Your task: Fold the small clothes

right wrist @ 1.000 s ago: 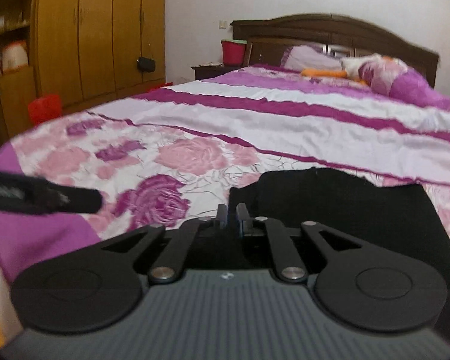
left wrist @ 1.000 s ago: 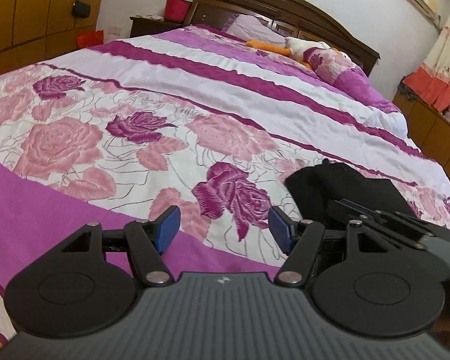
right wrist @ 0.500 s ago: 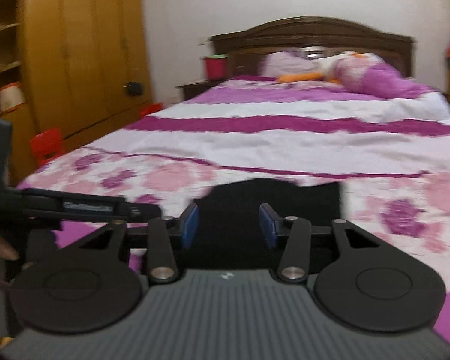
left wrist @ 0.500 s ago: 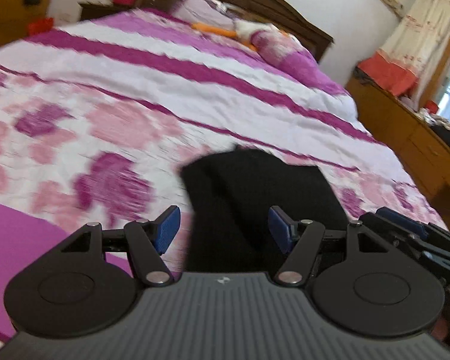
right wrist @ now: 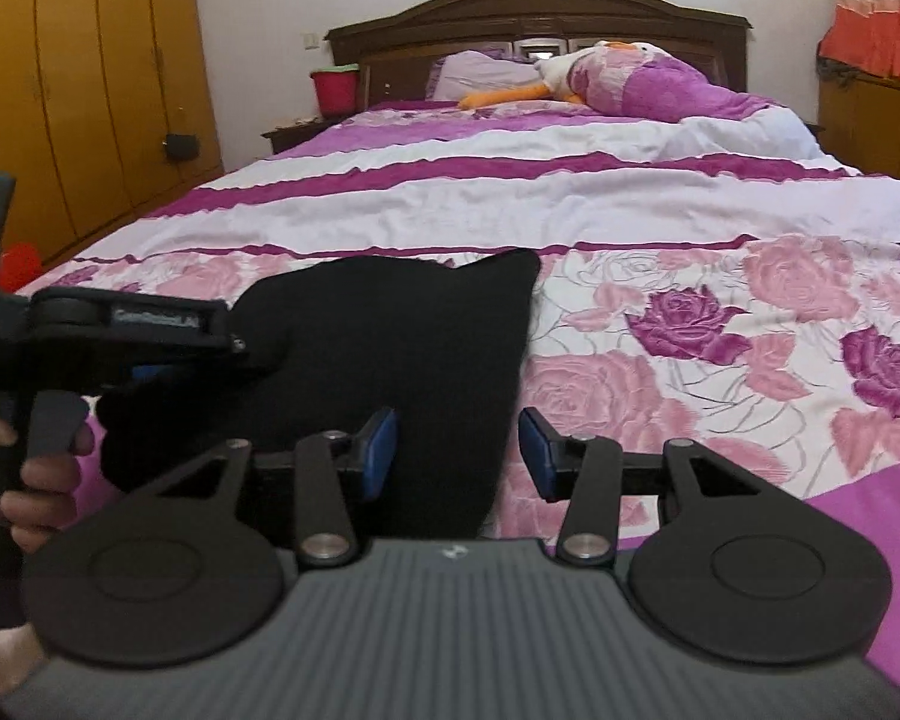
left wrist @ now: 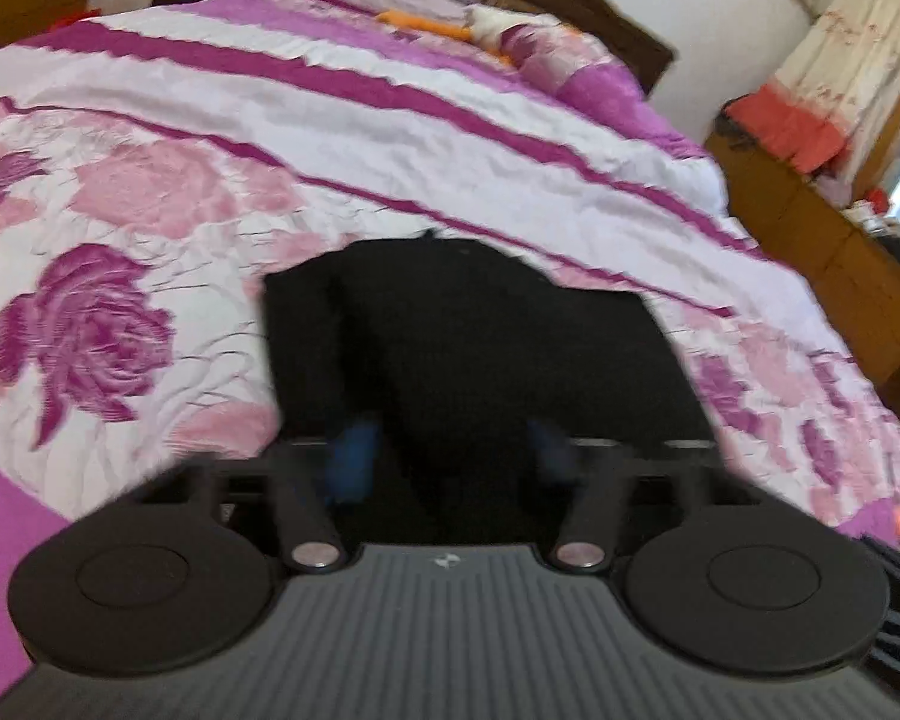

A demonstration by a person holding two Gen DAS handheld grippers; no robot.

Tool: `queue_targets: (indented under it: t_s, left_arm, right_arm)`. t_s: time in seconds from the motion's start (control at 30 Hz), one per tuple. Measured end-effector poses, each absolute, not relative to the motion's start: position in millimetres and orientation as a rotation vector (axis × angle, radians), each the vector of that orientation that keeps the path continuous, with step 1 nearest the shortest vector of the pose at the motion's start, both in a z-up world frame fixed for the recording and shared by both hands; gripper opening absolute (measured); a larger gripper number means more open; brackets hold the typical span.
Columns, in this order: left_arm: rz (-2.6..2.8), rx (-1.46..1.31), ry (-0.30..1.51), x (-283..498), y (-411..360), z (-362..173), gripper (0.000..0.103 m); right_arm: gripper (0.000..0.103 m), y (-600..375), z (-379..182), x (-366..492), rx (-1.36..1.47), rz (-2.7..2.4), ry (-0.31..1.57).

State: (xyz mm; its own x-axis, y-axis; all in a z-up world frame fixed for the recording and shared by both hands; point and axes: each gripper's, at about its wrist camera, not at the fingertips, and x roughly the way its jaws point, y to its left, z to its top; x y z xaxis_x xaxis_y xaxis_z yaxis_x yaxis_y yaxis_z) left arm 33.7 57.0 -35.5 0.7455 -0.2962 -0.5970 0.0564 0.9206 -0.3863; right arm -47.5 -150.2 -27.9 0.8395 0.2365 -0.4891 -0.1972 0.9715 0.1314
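One black garment (left wrist: 486,354) on the bed (left wrist: 390,138), lying flat on the rose-print quilt (right wrist: 720,324) near the foot end. Two tools in play. Left tool (left wrist: 450,450) hanging right over the near edge of the garment, blue pads spread wide with black cloth between them, blurred; cannot tell whether touching the cloth, nothing gripped. Right tool (right wrist: 459,450) also spread wide, left pad over the garment's right edge, right pad over bare quilt, nothing held. Seen from the right wrist view: left tool coming in from the side over the garment's left half, one hand (right wrist: 42,480) wrapped round its handle.

Further back: one plush duck (right wrist: 576,75) with an orange beak by the headboard (right wrist: 540,6), one red bucket (right wrist: 333,90) on the nightstand, one wardrobe (right wrist: 84,84) along the wall, one curtain (left wrist: 840,60) at the far side.

Against half a second ago: left tool moved closer and lower, garment now filling the middle of its view. Right tool shifted toward the garment's right side and opened wider. A second back, right tool pinched closed on the cloth; now released.
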Motion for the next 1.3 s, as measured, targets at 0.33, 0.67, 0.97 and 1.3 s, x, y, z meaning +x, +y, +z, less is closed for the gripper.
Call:
queue_targets:
  t_s: [0.33, 0.67, 0.97, 1.3]
  left_arm:
    - [-0.097, -0.192, 0.570, 18, 57, 5, 0.018]
    - [-0.059, -0.144, 0.653, 31, 70, -34, 0.030]
    - [-0.170, -0.440, 0.781, 26, 110, -46, 0.056]
    - [-0.325, -0.514, 0.816, 32, 116, -60, 0.055]
  right_arm:
    - [0.050, -139, -23, -53, 0.120, 0.365, 0.484]
    - [0.051, -126, -27, -51, 0.063, 0.427, 0.469]
    - [0.070, -170, -30, -28, 0.307, 0.379, 0.488]
    - [0.076, -157, -77, 15, 0.504, 0.542, 0.623]
